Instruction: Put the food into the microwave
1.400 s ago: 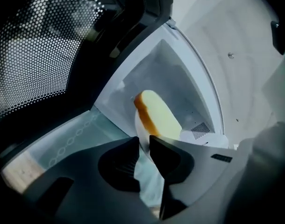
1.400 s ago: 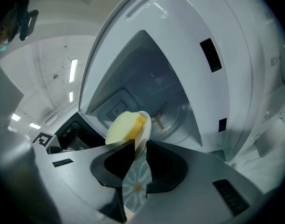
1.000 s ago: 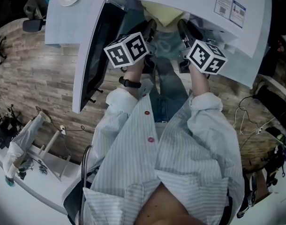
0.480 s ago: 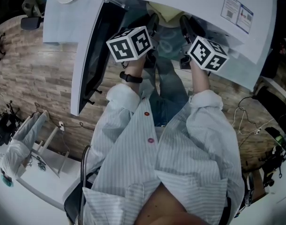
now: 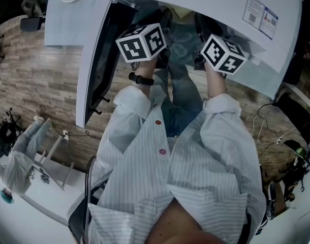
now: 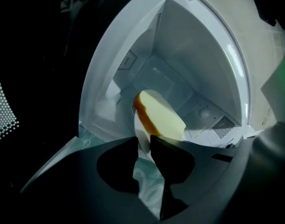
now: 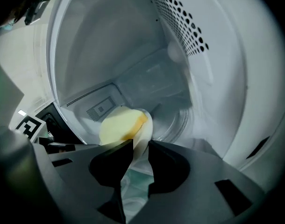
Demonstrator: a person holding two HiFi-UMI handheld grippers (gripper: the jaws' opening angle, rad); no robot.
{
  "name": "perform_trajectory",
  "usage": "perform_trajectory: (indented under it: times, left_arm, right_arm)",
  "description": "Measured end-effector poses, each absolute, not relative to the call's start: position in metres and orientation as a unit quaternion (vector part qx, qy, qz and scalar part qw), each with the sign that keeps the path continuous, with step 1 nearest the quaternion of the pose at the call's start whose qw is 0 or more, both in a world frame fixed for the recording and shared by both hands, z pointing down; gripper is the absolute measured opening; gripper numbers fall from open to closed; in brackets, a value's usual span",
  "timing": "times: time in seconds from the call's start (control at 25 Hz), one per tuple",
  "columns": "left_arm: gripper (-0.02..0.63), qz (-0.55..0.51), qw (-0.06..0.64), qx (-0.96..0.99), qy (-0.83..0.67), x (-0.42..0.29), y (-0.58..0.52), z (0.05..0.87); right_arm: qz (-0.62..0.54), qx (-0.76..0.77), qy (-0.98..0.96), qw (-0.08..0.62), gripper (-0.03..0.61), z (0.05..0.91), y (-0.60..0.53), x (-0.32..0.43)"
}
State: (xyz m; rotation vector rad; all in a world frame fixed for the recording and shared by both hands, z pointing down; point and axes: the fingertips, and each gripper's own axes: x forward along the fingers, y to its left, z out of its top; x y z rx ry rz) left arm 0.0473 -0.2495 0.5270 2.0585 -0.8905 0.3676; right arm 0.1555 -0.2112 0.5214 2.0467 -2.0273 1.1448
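Head view, mwave door (image 5: 91, 70), left gripper view, bread (image 6: 161, 115)

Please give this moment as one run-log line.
stage: plate with bread slice partly inside microwave | left hand-held gripper: plate between jaws, just been opening | right hand-held gripper: shut on plate | door: open

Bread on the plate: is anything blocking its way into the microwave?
Nothing visible does. The microwave door stands swung open at the left, and the cavity beyond the plate and bread holds only its glass turntable.
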Motion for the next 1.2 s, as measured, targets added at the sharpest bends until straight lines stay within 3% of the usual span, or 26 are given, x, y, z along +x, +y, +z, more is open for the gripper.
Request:
perform_trajectory:
  times: [0.76,1.2]
  left_arm:
    - [0.077,0.142,0.393,0.835,-0.358,0.056,-0.271,0.523]
    - [0.089,0.163,0.376,0.837,-0.363,0.056,-0.275,0.524]
  right_arm:
    - [0.331,0.702,-0.627,0.067,0.127,0.524,-0.227,0.166]
    - [0.334,0.699,-0.630,0.051,0.127,0.520,-0.230,0.168]
